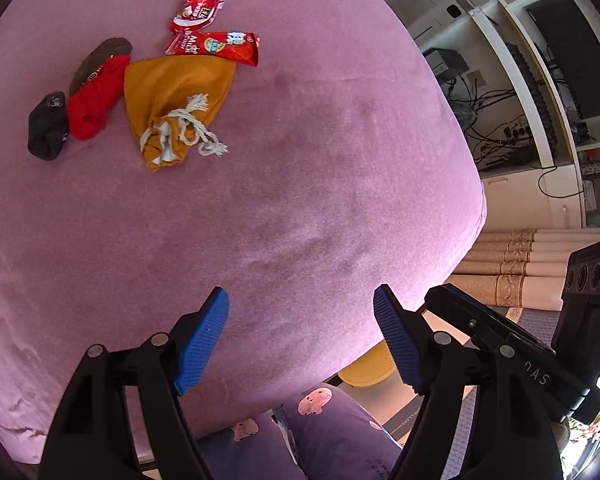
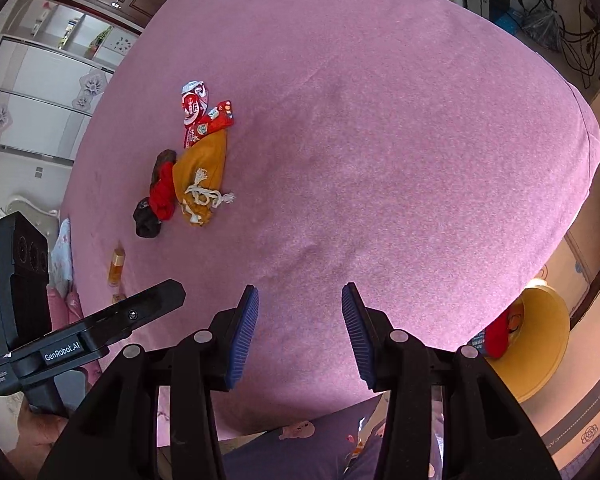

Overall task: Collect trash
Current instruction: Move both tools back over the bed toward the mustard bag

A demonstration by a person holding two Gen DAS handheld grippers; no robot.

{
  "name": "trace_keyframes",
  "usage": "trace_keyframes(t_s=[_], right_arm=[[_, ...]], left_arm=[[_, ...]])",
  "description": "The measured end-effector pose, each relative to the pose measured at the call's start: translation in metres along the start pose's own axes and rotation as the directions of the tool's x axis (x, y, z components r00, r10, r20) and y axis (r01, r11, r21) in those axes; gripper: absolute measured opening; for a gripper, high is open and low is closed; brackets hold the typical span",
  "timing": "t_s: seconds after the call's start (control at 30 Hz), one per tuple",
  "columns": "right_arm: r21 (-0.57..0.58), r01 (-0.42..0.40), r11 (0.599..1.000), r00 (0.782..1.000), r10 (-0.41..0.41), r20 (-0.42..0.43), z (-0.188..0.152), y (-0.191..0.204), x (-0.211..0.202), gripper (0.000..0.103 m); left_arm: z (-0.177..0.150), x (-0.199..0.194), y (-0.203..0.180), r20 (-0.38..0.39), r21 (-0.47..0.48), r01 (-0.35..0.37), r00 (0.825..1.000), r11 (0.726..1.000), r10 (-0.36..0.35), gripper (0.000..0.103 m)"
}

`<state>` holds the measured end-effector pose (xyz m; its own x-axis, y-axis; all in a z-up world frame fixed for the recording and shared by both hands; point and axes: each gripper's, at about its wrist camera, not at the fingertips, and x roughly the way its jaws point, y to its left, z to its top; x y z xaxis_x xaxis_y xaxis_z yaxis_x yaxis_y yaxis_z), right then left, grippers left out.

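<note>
Both grippers over pink bed (image 1: 300,200), pointing steeply down. Left gripper (image 1: 300,336): jaws wide apart, nothing between pads. Right gripper (image 2: 300,332): jaws parted, narrower gap, also empty. Trash sits well apart from both, far side of bed: two red wrappers (image 1: 212,46) touching top edge of mustard drawstring bag (image 1: 172,100); red sock (image 1: 94,98) and dark sock (image 1: 48,126) just beside the bag. Yellow bin (image 2: 540,344) on floor at bed edge, red item inside.
</note>
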<state>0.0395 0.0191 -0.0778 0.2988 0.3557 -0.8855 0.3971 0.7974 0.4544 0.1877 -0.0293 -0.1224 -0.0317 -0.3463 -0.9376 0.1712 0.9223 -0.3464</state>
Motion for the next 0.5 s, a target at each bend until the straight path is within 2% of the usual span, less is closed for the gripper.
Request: trace_keyframes(t_s=[0.27,0.5], right_arm=[[-0.093,-0.004,0.996,1.0,0.002,-0.022,0.04,0.049,0.025,0.046],[-0.145,-0.014,0.989,0.999,0.006,-0.054,0.085,0.071,0.049,0.047]], left_arm=[[0.03,-0.008,0.053,0.045,-0.104,-0.032,0.998,0.994,0.037,0.078],[0.061,0.012,0.075,0.041,-0.164,-0.065,0.996,0.984,0.073,0.079]])
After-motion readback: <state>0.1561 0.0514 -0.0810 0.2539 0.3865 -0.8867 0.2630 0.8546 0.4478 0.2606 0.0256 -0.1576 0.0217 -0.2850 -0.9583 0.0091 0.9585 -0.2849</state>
